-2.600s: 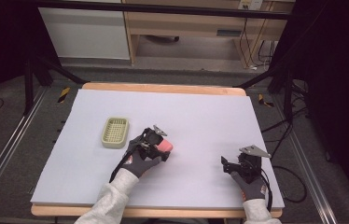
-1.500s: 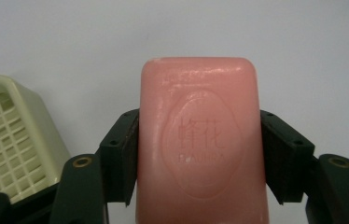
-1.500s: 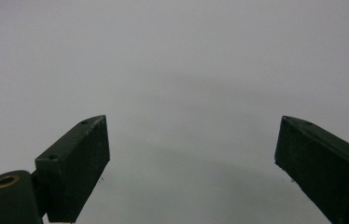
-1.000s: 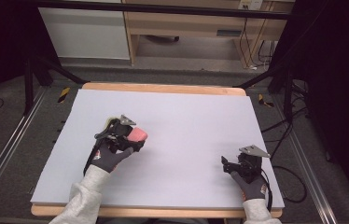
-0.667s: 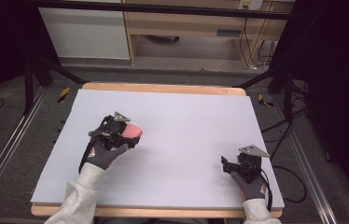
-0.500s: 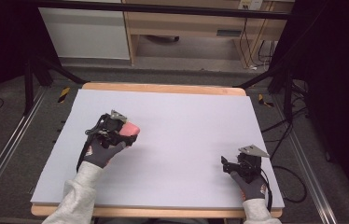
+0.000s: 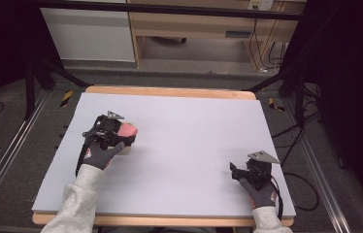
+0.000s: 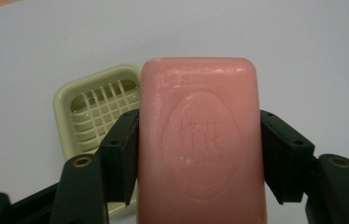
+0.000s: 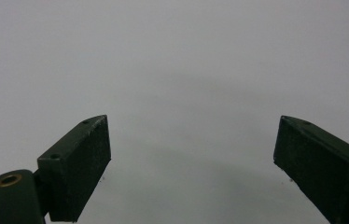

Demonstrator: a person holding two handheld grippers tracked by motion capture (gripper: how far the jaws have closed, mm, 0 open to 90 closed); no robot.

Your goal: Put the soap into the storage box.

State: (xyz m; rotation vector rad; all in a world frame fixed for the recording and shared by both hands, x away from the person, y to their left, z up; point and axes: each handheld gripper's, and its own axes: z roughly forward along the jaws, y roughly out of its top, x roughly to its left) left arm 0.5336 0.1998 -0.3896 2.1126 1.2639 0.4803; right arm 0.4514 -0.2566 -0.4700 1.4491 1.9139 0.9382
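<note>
The left gripper [image 8: 199, 154] is squeezing the pink soap [image 8: 199, 140] just above the green soap dish [image 8: 99, 112], the right gripper [image 9: 191, 163] is resting wide open, and the slippery soap could be sliding out and missing the dish.

The counter [image 7: 179, 145] is a wooden board covered by a pale lavender-grey sheet [image 7: 194, 126], with bare wood showing as a strip along the far edge and a thinner one along the near edge. On the sheet lies a pale green soap dish [image 8: 99, 112] with a slatted grid bottom, sitting toward the left half of the counter. It rests flat, open side up. The right hand-held gripper [image 7: 243, 173] sits near the near right corner.
</note>
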